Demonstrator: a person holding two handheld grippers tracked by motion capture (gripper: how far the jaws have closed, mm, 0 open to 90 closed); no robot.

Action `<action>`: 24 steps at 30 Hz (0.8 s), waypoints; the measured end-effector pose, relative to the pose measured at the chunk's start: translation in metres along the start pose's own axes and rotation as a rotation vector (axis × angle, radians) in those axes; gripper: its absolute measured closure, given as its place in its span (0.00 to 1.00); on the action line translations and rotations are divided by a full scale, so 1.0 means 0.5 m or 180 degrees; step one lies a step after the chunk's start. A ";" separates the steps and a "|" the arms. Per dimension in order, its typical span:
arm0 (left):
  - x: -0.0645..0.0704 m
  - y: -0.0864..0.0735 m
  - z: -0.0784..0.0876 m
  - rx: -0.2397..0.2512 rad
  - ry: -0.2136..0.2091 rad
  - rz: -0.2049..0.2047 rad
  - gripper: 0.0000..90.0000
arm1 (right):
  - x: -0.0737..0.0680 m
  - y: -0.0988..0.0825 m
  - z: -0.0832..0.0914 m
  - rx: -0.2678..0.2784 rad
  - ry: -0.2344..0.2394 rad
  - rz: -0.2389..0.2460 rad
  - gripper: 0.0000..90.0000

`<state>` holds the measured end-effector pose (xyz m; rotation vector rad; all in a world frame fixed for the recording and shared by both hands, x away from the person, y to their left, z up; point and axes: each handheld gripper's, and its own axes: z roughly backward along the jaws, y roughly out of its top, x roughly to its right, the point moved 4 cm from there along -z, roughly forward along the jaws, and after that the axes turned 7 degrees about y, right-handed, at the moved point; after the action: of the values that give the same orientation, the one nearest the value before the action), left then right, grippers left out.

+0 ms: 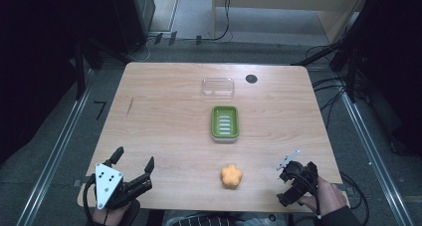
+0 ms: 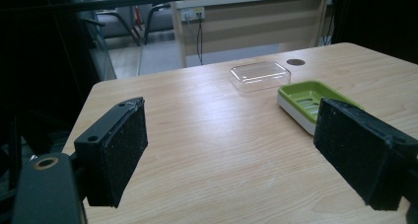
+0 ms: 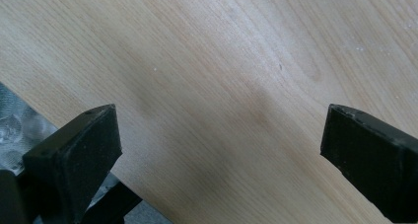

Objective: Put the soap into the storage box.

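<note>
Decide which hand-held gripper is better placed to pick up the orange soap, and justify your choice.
Probably the right hand-held gripper: it sits nearer the orange soap, jaws open and empty. The left hand-held gripper, also open, is farther off across the table.

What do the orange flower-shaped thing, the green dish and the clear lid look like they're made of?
Orange flower-shaped thing: probably soap or soft foam; matte, rounded lobes, no shine.
Green dish: likely hard plastic; a smooth glossy green ribbed tray sits in a white base.
Clear lid: seemingly thin transparent plastic; the wood grain of the table shows through it and its edges catch light.
</note>
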<state>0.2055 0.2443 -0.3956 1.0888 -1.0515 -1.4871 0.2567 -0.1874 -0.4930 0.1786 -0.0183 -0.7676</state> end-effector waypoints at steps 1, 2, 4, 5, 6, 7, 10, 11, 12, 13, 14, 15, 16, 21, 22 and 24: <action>0.000 0.000 0.000 0.0000 0.0000 0.0000 0.15 | 0.000 0.000 0.000 0.0000 0.0000 0.0000 0.02; 0.001 0.000 0.000 0.0004 -0.0003 -0.0004 0.15 | 0.000 0.001 -0.001 -0.0001 0.0000 0.0001 0.02; 0.001 0.000 0.000 0.0003 -0.0002 -0.0005 0.15 | 0.000 0.001 -0.001 -0.0007 -0.0001 0.0008 0.02; 0.000 0.000 0.000 0.0003 0.0000 -0.0002 0.15 | -0.001 0.003 -0.003 -0.0019 -0.0009 0.0033 0.02; 0.001 0.000 -0.001 0.0003 0.0001 0.0000 0.15 | -0.001 0.003 -0.003 -0.0021 -0.0026 0.0020 0.02; 0.001 0.000 -0.001 0.0003 0.0001 0.0000 0.15 | -0.001 0.003 -0.003 -0.0021 -0.0026 0.0020 0.02; 0.000 0.000 0.000 -0.0005 0.0007 0.0000 0.15 | -0.001 0.005 -0.003 0.0000 -0.0017 0.0055 0.02; 0.000 0.000 0.000 -0.0005 0.0007 0.0000 0.15 | -0.001 0.005 -0.003 0.0000 -0.0017 0.0055 0.02; 0.001 0.000 0.001 0.0004 0.0006 -0.0014 0.15 | -0.003 0.005 -0.004 -0.0026 -0.0026 0.0068 0.02; 0.001 0.000 0.001 0.0004 0.0006 -0.0014 0.15 | -0.003 0.005 -0.004 -0.0021 -0.0022 0.0071 0.02; 0.001 0.000 0.001 0.0005 0.0009 -0.0010 0.15 | -0.003 0.007 -0.004 0.0016 -0.0027 0.0086 0.02; 0.001 0.000 0.001 0.0005 0.0009 -0.0010 0.15 | -0.003 0.007 -0.004 0.0016 -0.0027 0.0086 0.02; 0.001 0.000 0.000 0.0000 0.0009 -0.0009 0.15 | -0.004 0.007 -0.004 0.0021 -0.0027 0.0088 0.02; 0.001 -0.001 0.000 -0.0003 0.0009 -0.0018 0.15 | -0.008 0.016 -0.008 0.0022 -0.0020 0.0137 0.02; 0.001 -0.001 0.000 -0.0004 0.0011 -0.0013 0.15 | -0.012 0.019 -0.009 0.0002 -0.0009 0.0130 0.02; 0.001 -0.001 0.001 -0.0004 0.0012 -0.0014 0.15 | -0.013 0.022 -0.011 0.0003 -0.0016 0.0165 0.02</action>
<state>0.2050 0.2441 -0.3959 1.0933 -1.0461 -1.4885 0.2600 -0.1742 -0.4960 0.1765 -0.0279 -0.7163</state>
